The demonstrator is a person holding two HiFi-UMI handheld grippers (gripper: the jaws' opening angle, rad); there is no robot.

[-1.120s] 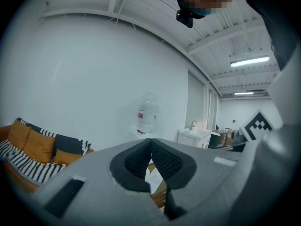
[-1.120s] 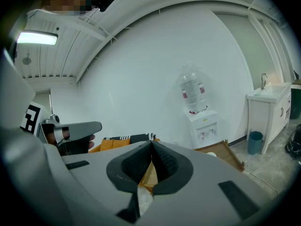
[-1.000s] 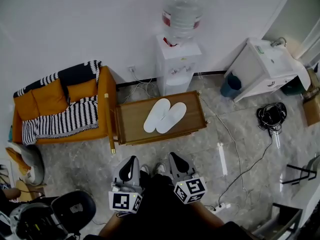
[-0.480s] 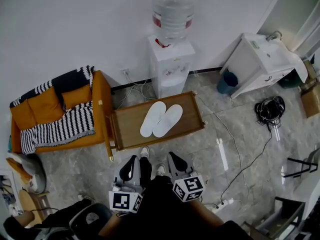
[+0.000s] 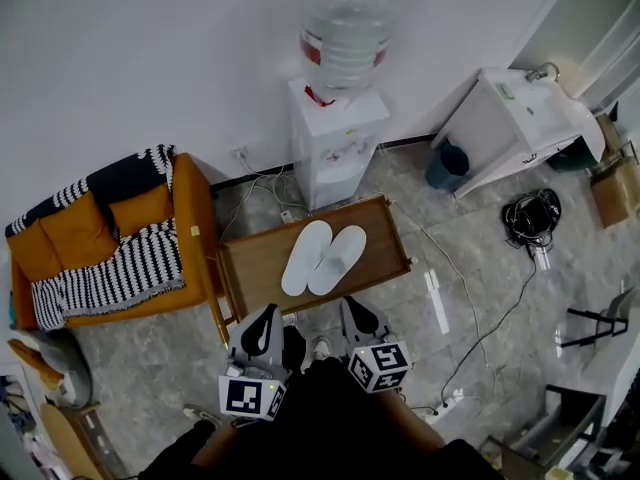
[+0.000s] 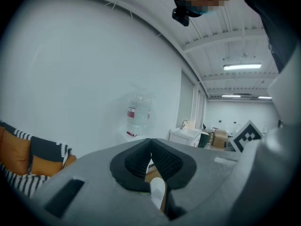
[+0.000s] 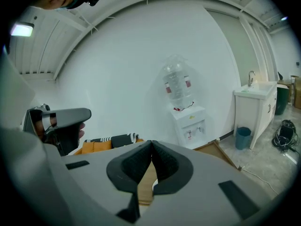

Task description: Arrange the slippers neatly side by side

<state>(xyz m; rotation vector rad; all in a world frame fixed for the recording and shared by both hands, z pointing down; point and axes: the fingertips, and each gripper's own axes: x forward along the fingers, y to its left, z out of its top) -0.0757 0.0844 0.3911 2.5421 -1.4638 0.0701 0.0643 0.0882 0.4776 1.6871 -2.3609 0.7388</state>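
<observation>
The two white slippers (image 5: 322, 258) lie on the low wooden tabletop (image 5: 255, 268), touching side by side, their long axes slanting away to your right. They sit just ahead, between your left gripper (image 5: 266, 318) and right gripper (image 5: 352, 310). Both are closed, empty and about equally near.

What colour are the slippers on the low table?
The slippers are plain white; the head view shows them best.

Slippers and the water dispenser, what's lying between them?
Head view: nothing lies between the slippers and the dispenser, only bare wood of the table up to its far rim.
</observation>
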